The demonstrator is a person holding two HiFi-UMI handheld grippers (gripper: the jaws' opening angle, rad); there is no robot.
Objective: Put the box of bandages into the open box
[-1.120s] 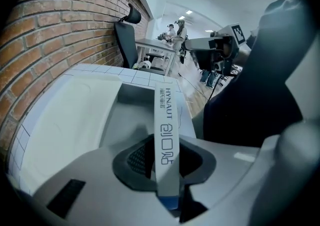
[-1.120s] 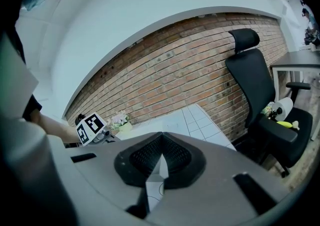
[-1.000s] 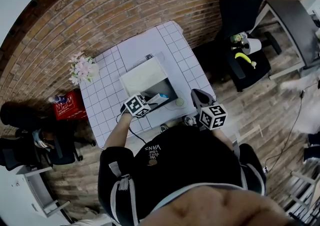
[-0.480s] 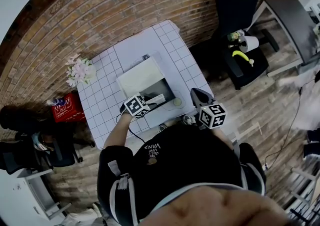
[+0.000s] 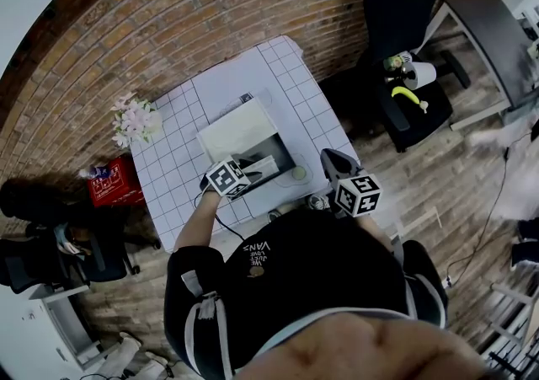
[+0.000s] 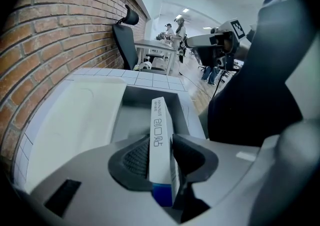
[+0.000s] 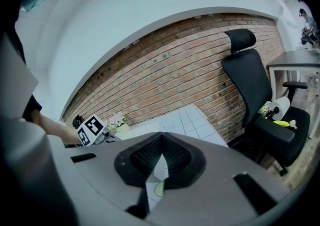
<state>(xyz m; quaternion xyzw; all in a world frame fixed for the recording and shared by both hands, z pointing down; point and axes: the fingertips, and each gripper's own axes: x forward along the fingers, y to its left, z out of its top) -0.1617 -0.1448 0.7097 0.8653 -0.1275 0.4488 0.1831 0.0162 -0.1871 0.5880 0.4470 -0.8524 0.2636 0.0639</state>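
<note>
The bandage box (image 6: 161, 130), a slim white carton with a blue end, stands on edge between the jaws of my left gripper (image 6: 160, 144), its far end reaching into the open box (image 6: 134, 115). The jaws have just been opening. The carton still sits between the pads and leans on the right one. From the head view, the left gripper (image 5: 245, 173) hangs over the near edge of the open box (image 5: 281, 148), with the bandage box (image 5: 261, 169) over its dark inside. The pale lid (image 5: 238, 129) lies folded back. My right gripper (image 5: 330, 160) waits to the right, shut and empty (image 7: 161, 139).
The white tiled table (image 5: 282, 75) stands against a brick wall. Pink flowers (image 5: 136, 119) sit at its left corner and a small round yellowish thing (image 5: 300, 172) lies right of the open box. A red crate (image 5: 114, 180) is on the floor left; a black chair (image 5: 404, 12) stands right.
The left gripper's jaws have widened around the bandage box, which now sits lower over the open box. The right gripper has kept still.
</note>
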